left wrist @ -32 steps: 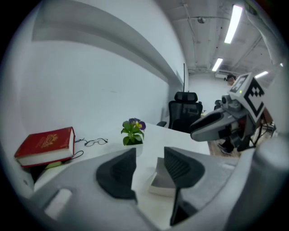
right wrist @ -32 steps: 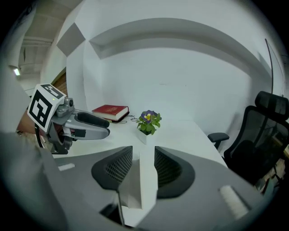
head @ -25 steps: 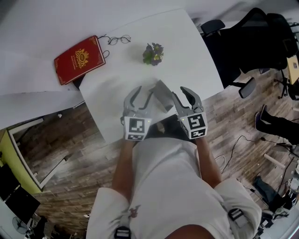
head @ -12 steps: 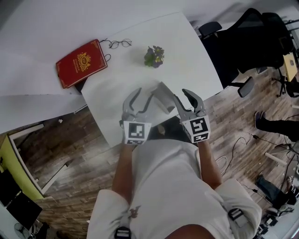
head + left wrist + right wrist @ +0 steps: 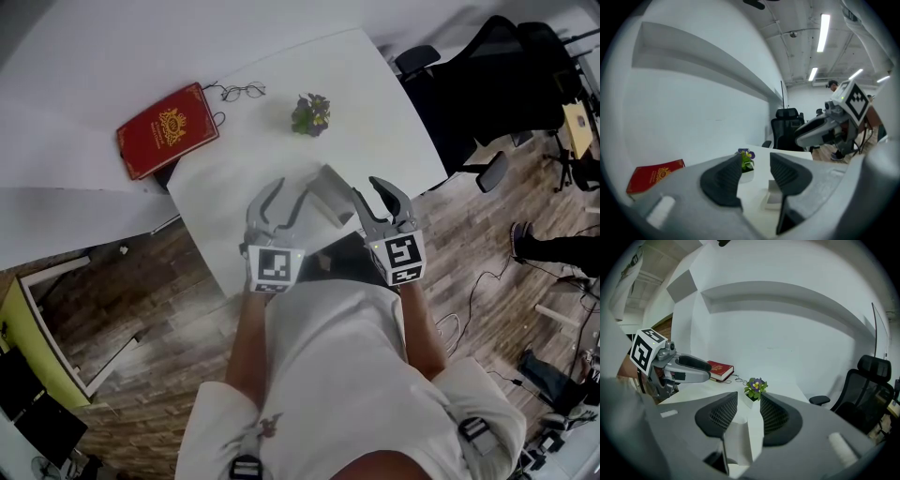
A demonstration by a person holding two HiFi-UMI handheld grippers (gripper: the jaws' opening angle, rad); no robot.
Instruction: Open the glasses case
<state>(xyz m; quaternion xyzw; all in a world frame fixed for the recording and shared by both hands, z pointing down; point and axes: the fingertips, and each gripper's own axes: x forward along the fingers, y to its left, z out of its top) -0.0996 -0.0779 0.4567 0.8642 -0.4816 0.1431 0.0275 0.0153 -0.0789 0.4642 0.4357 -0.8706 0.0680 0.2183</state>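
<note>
One case [image 5: 330, 187], inside unseen, was clamped in the right gripper [image 5: 367, 189] while the left gripper's [image 5: 292, 187] jaws were parted.

In the head view the right gripper [image 5: 378, 194] covers the near end of the glasses case [image 5: 328, 190], and the person's head is cut off by the bottom edge. The gilt print on the red book [image 5: 167, 129] is too small to read. In the left gripper view only a pale corner of the case shows behind one pad, and whether the left gripper [image 5: 755, 163] touches it cannot be told
</note>
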